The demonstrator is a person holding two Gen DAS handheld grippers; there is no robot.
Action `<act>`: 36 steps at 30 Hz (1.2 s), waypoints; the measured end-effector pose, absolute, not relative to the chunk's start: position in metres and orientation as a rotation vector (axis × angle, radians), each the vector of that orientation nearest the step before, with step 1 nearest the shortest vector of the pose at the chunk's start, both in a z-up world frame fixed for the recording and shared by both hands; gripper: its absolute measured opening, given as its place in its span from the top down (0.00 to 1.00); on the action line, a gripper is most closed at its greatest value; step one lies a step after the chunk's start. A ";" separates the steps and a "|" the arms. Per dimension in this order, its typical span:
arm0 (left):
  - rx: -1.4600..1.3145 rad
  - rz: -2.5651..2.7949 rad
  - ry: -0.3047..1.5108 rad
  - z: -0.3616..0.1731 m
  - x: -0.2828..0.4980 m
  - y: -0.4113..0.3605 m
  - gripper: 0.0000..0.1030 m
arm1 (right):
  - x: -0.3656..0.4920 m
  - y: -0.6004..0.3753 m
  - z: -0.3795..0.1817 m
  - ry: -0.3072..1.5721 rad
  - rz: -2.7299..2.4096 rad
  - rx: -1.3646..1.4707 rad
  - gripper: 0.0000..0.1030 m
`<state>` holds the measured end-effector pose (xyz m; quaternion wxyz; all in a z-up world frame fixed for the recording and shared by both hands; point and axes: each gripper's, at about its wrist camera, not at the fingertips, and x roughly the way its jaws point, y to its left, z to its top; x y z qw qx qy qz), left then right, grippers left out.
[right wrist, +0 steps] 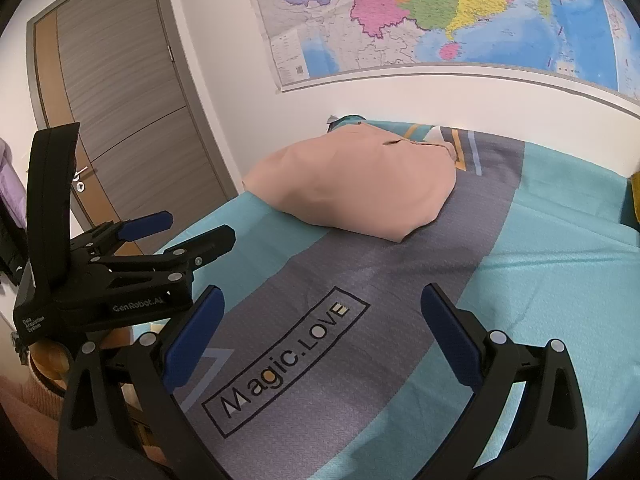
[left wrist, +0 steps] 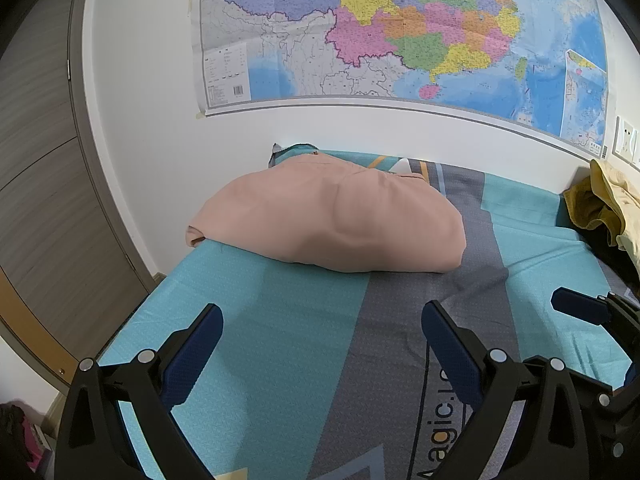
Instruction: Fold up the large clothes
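A pink garment point(left wrist: 332, 220) lies folded in a compact bundle at the far left corner of the bed, near the wall; it also shows in the right wrist view point(right wrist: 356, 184). My left gripper point(left wrist: 320, 328) is open and empty, held above the sheet well short of the bundle. My right gripper point(right wrist: 320, 312) is open and empty over the "Magic.LOVE" print point(right wrist: 286, 362). The left gripper also shows in the right wrist view point(right wrist: 192, 232), at the left, and the right gripper's fingers point(left wrist: 580, 306) show at the right edge of the left wrist view.
The bed sheet point(left wrist: 280, 340) is teal and grey. A pile of yellow and dark clothes point(left wrist: 604, 208) lies at the right. A map point(left wrist: 400, 32) hangs on the wall behind. A wooden door point(right wrist: 120, 100) stands left of the bed.
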<state>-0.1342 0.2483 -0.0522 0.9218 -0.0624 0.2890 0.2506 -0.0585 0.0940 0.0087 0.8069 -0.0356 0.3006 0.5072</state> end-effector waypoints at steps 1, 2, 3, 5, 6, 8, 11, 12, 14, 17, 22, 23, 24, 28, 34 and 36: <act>-0.129 0.514 0.594 -0.052 -0.134 0.248 0.07 | -0.059 0.094 0.009 0.643 1.085 -0.075 0.06; -0.127 0.514 0.593 -0.052 -0.134 0.248 0.07 | -0.058 0.094 0.009 0.643 1.086 -0.074 0.06; -0.126 0.514 0.593 -0.052 -0.134 0.247 0.07 | -0.059 0.094 0.009 0.643 1.085 -0.076 0.06; -0.127 0.513 0.593 -0.052 -0.134 0.247 0.07 | -0.058 0.094 0.009 0.642 1.087 -0.075 0.06; -0.126 0.515 0.593 -0.052 -0.134 0.247 0.07 | -0.058 0.094 0.009 0.642 1.087 -0.076 0.06; -0.129 0.517 0.593 -0.053 -0.134 0.246 0.07 | -0.059 0.095 0.009 0.643 1.087 -0.076 0.06; -0.129 0.518 0.594 -0.053 -0.134 0.245 0.07 | -0.059 0.095 0.009 0.644 1.091 -0.075 0.06; -0.128 0.518 0.595 -0.053 -0.134 0.244 0.07 | -0.059 0.095 0.009 0.645 1.092 -0.075 0.06; -0.128 0.519 0.594 -0.053 -0.134 0.244 0.07 | -0.059 0.095 0.009 0.644 1.092 -0.075 0.06; -0.129 0.520 0.596 -0.053 -0.135 0.243 0.07 | -0.059 0.095 0.009 0.644 1.095 -0.074 0.06; -0.131 0.520 0.598 -0.053 -0.135 0.245 0.07 | -0.060 0.096 0.009 0.646 1.092 -0.074 0.06; -0.131 0.520 0.598 -0.053 -0.135 0.245 0.07 | -0.059 0.095 0.009 0.646 1.092 -0.075 0.06; -0.131 0.520 0.599 -0.054 -0.135 0.245 0.07 | -0.060 0.096 0.009 0.645 1.094 -0.075 0.06; -0.132 0.519 0.600 -0.054 -0.135 0.245 0.07 | -0.060 0.096 0.009 0.646 1.092 -0.073 0.06; -0.135 0.515 0.602 -0.054 -0.135 0.245 0.07 | -0.060 0.097 0.009 0.649 1.094 -0.074 0.06; -0.135 0.514 0.604 -0.055 -0.135 0.245 0.07 | -0.060 0.097 0.009 0.650 1.094 -0.074 0.06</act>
